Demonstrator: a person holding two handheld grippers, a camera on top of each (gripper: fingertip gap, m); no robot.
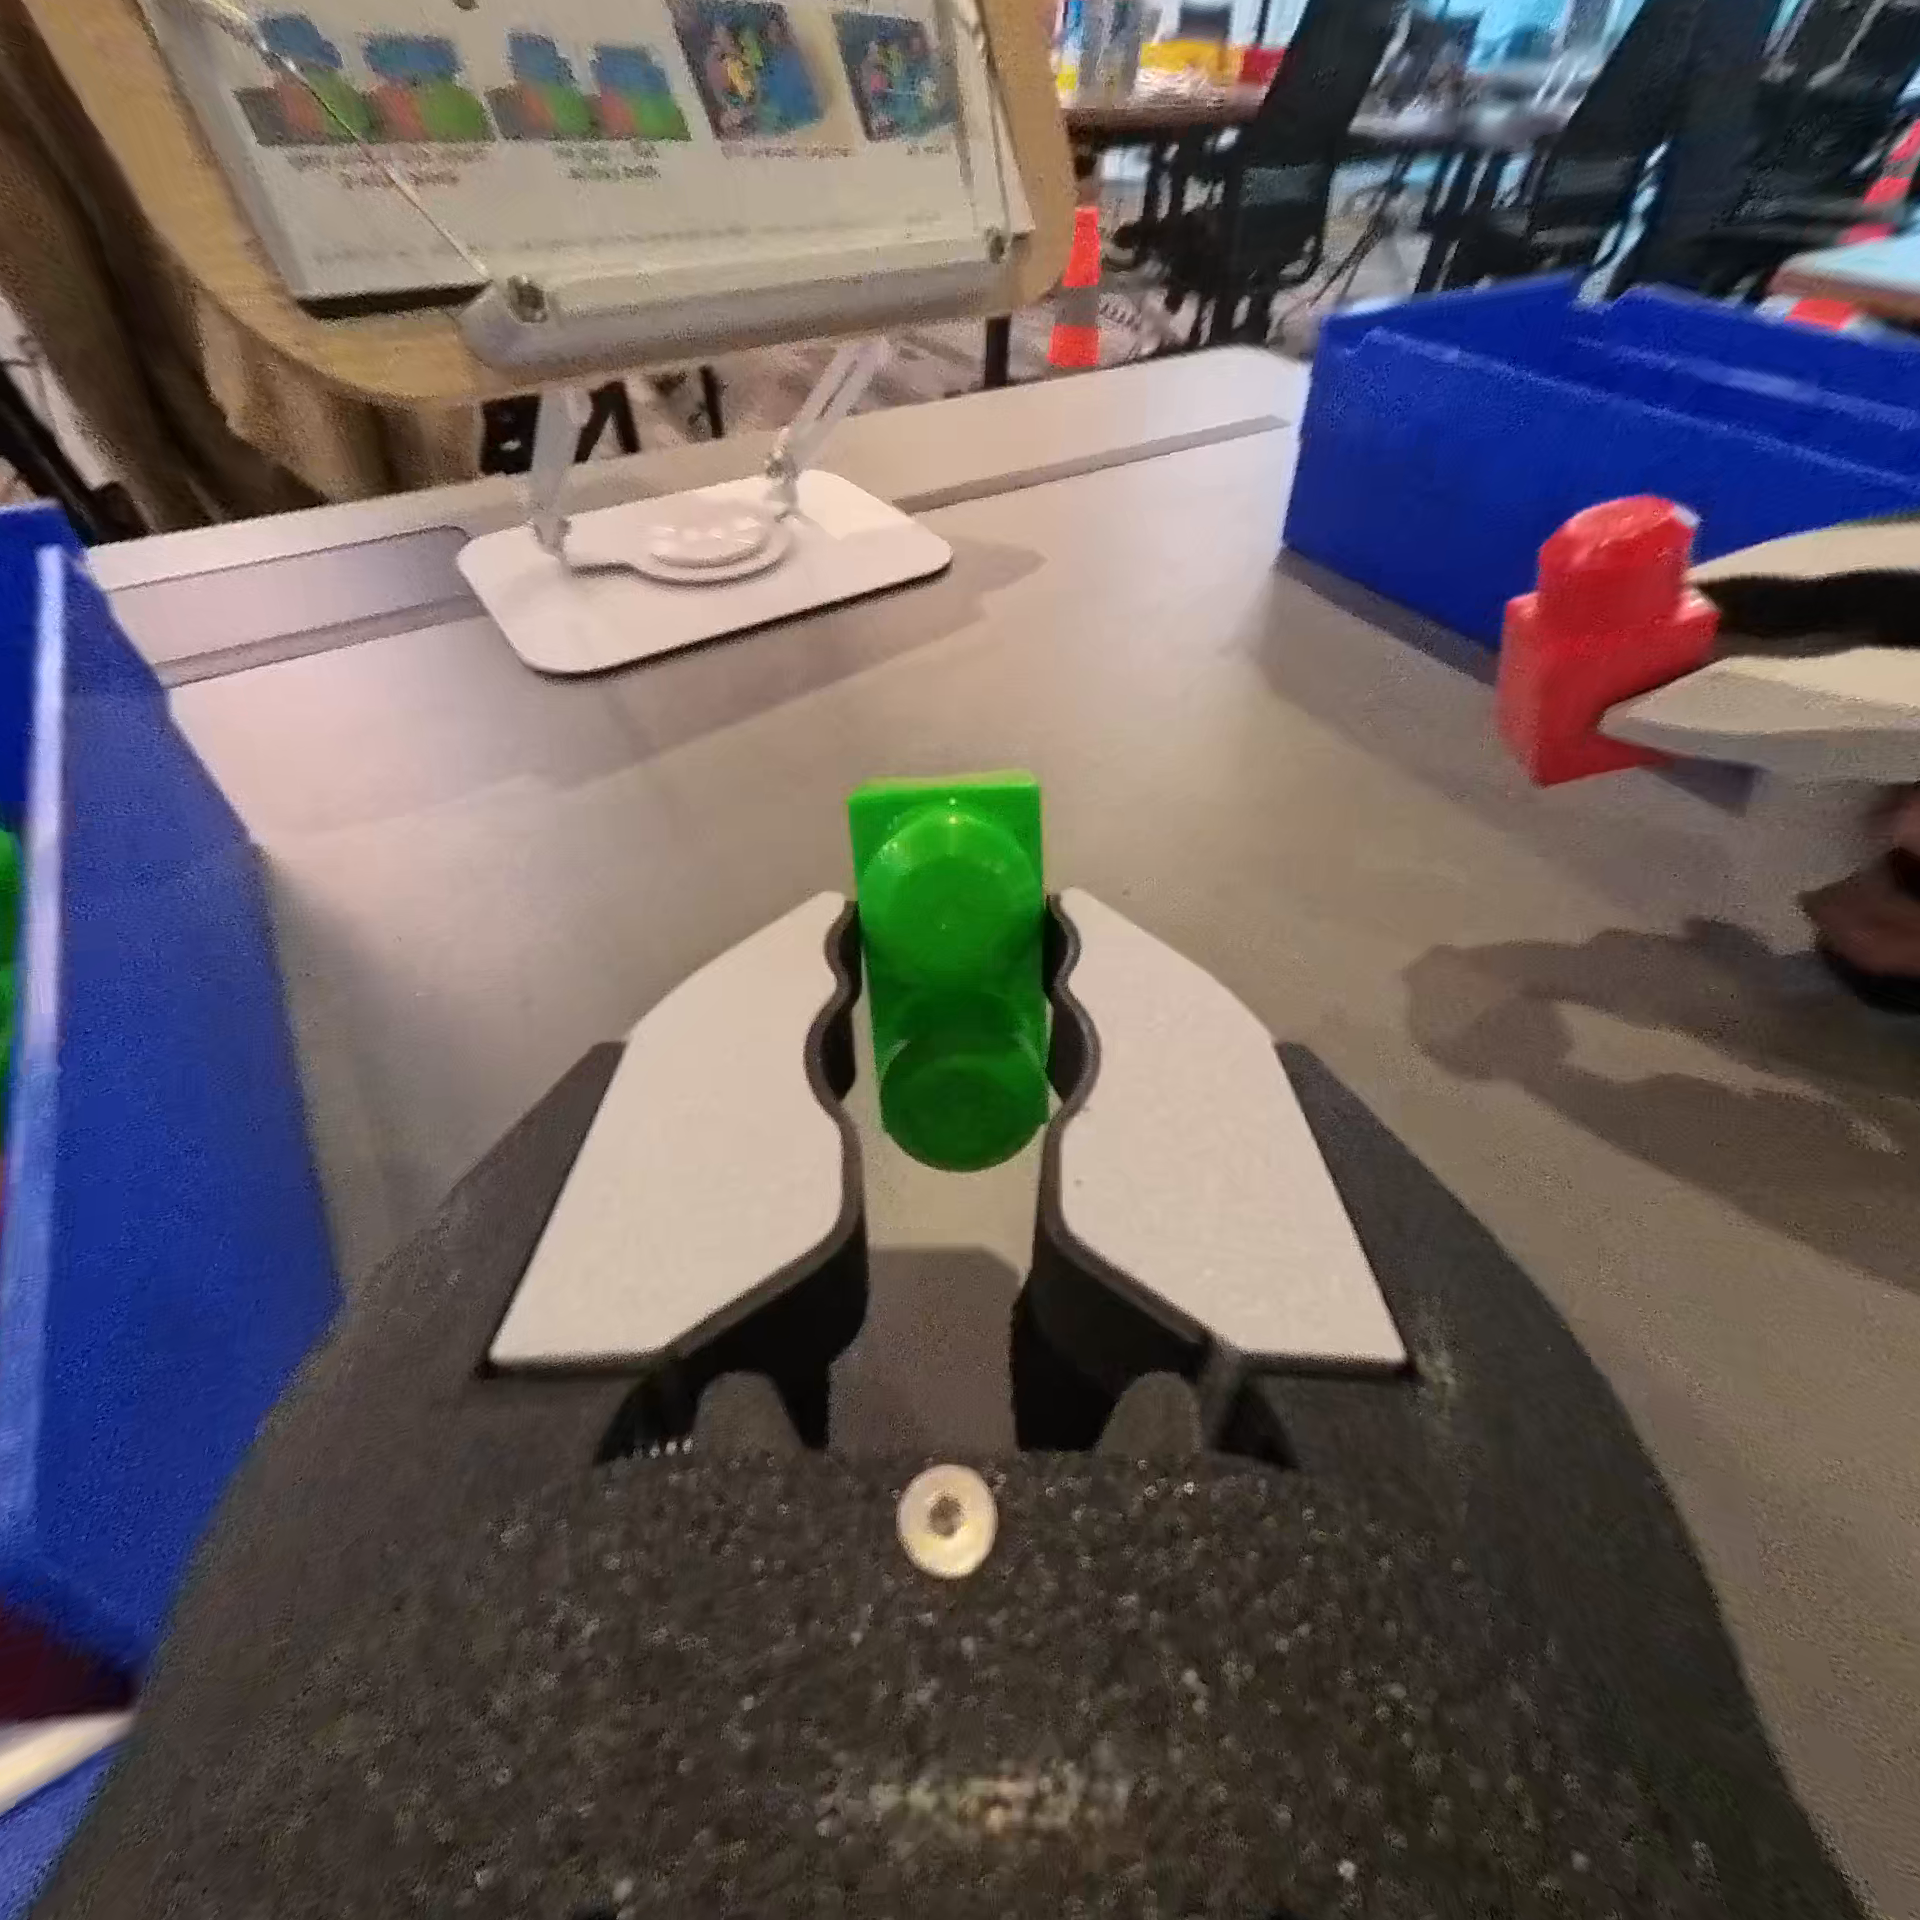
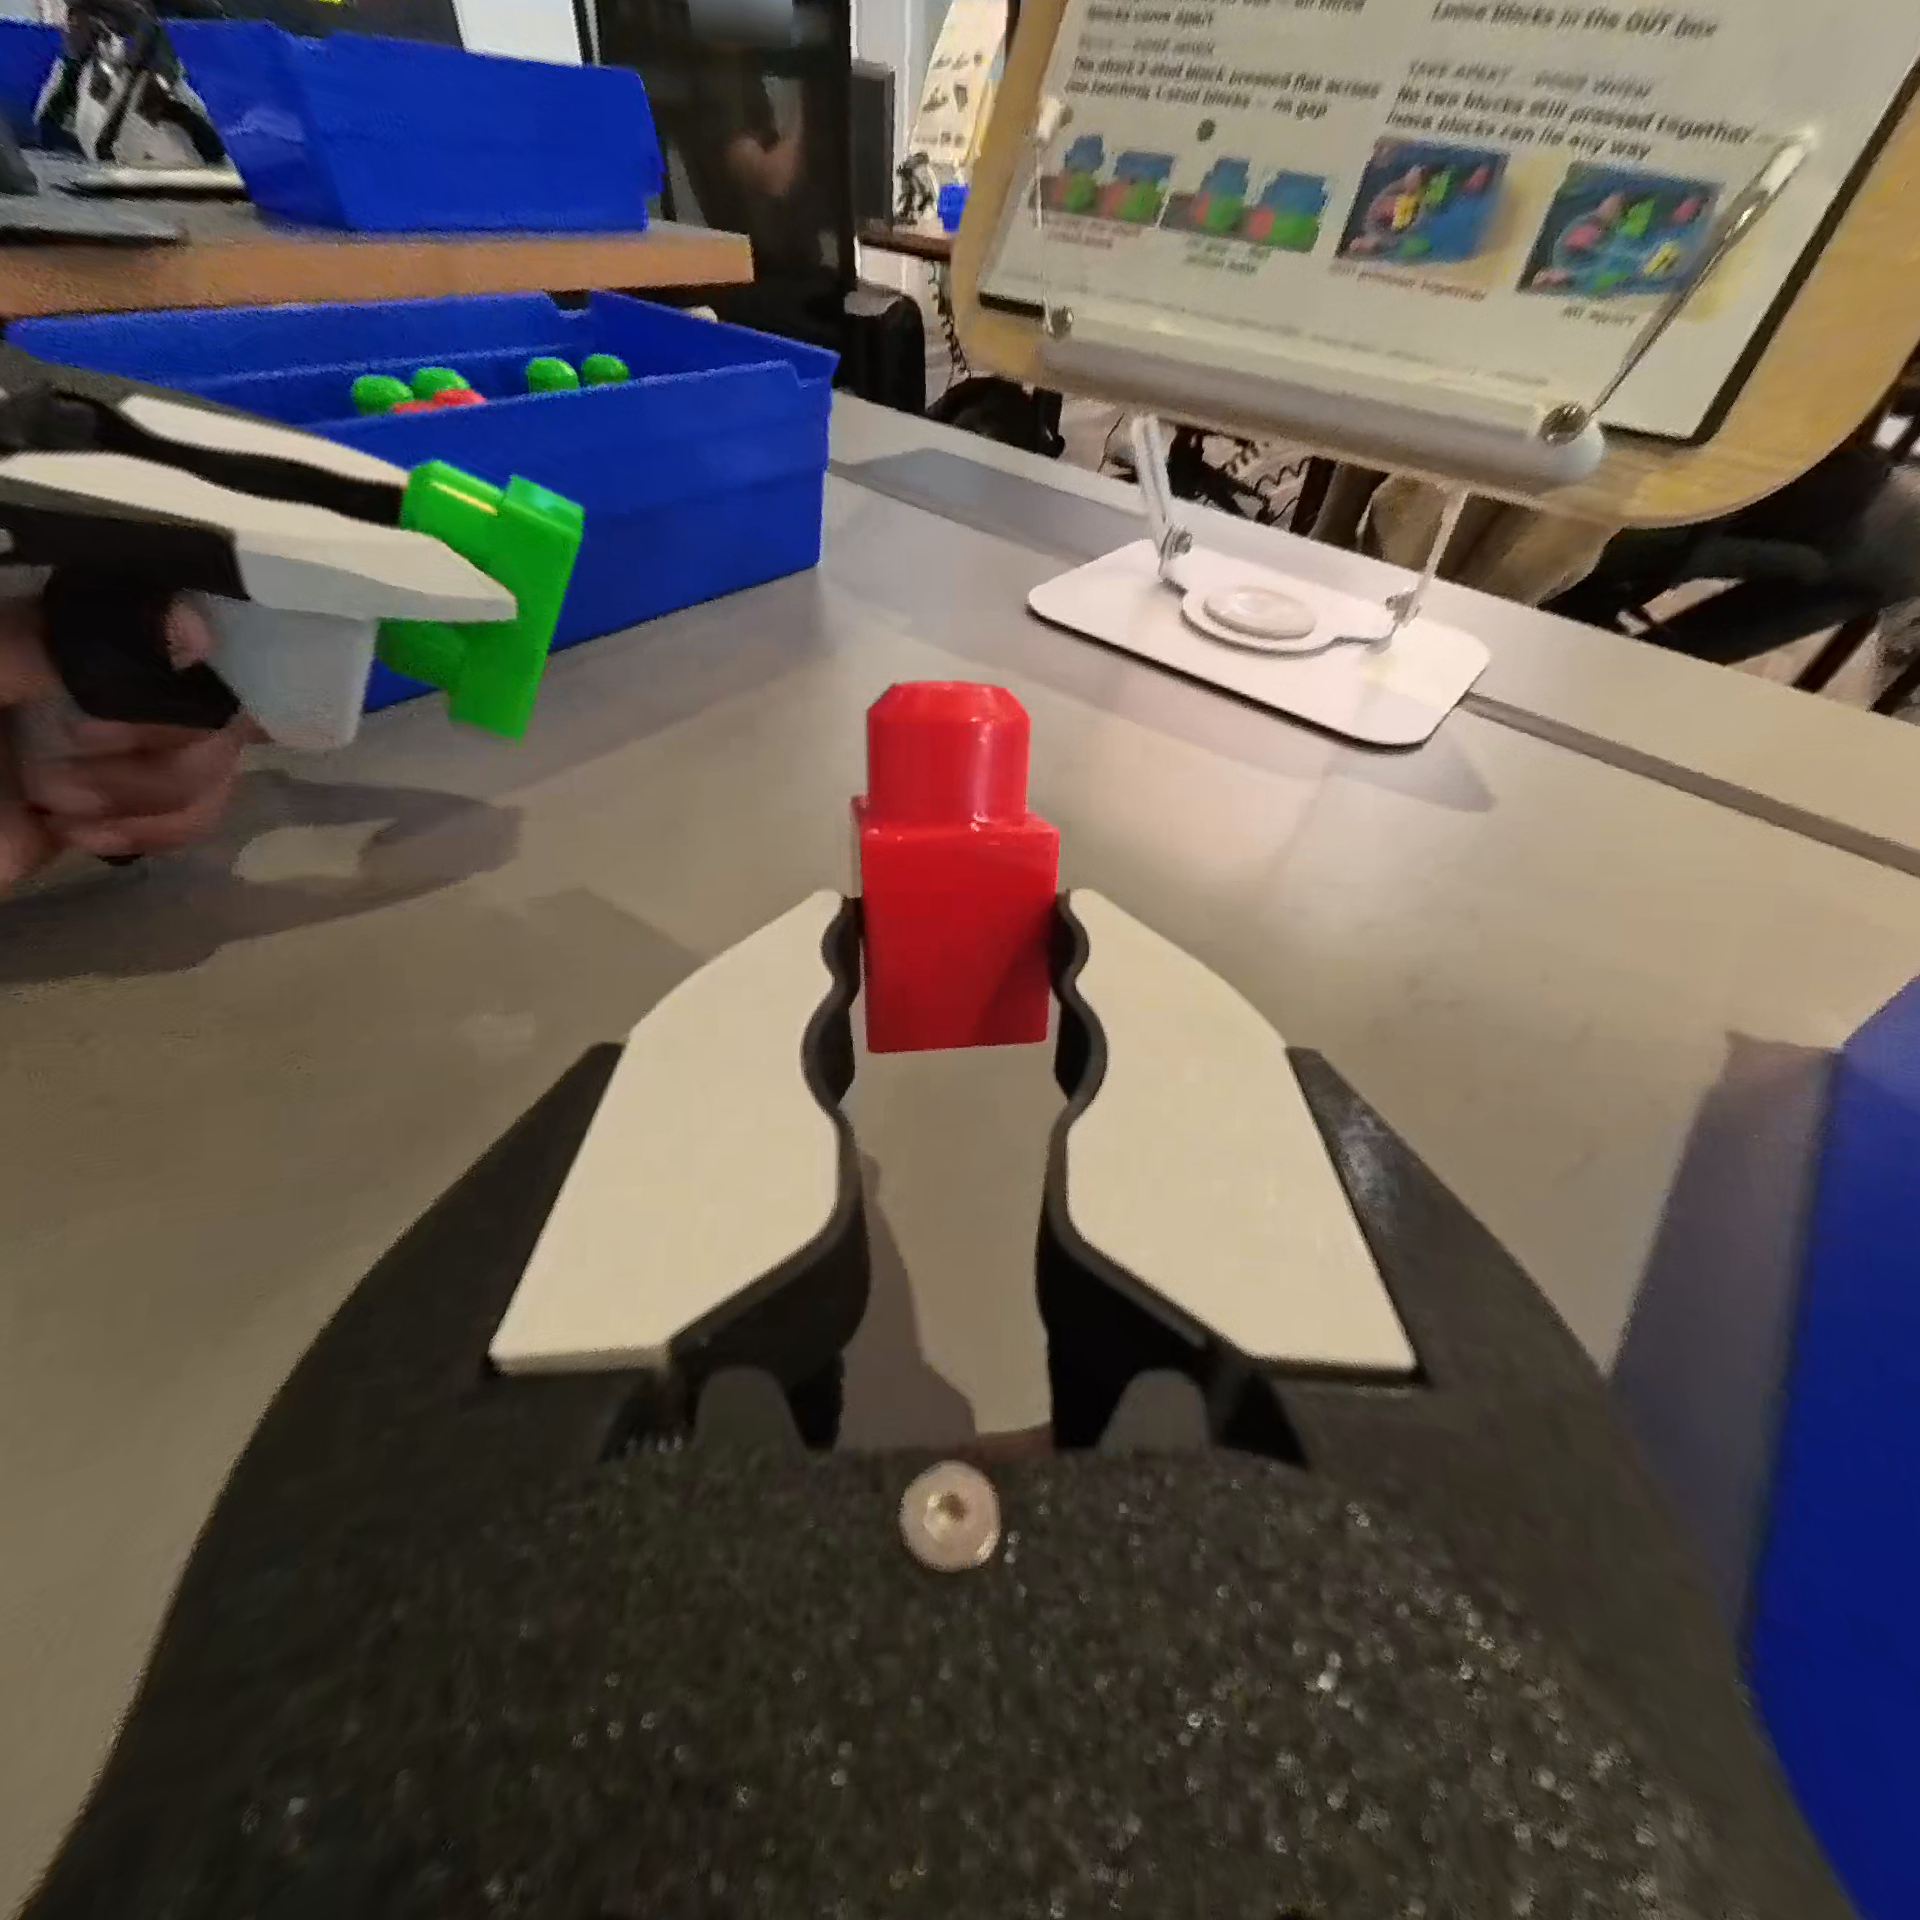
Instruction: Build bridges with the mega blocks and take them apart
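My left gripper (image 1: 951, 935) is shut on a green two-stud block (image 1: 951, 966), held above the grey table with its studs pointing back toward the camera. It also shows in the right wrist view (image 2: 457, 582) at the left, with the green block (image 2: 488, 597) on its side. My right gripper (image 2: 956, 935) is shut on a red one-stud block (image 2: 951, 904), held upright, stud up, above the table. The red block (image 1: 1600, 634) also shows at the right edge of the left wrist view, in the right gripper (image 1: 1704, 665).
A blue bin (image 2: 644, 457) at the left holds several green and red blocks (image 2: 447, 390). Another blue bin (image 1: 1558, 436) stands at the right. An instruction card on a white stand (image 1: 707, 561) is at the table's back. A hand (image 2: 94, 790) holds the left gripper.
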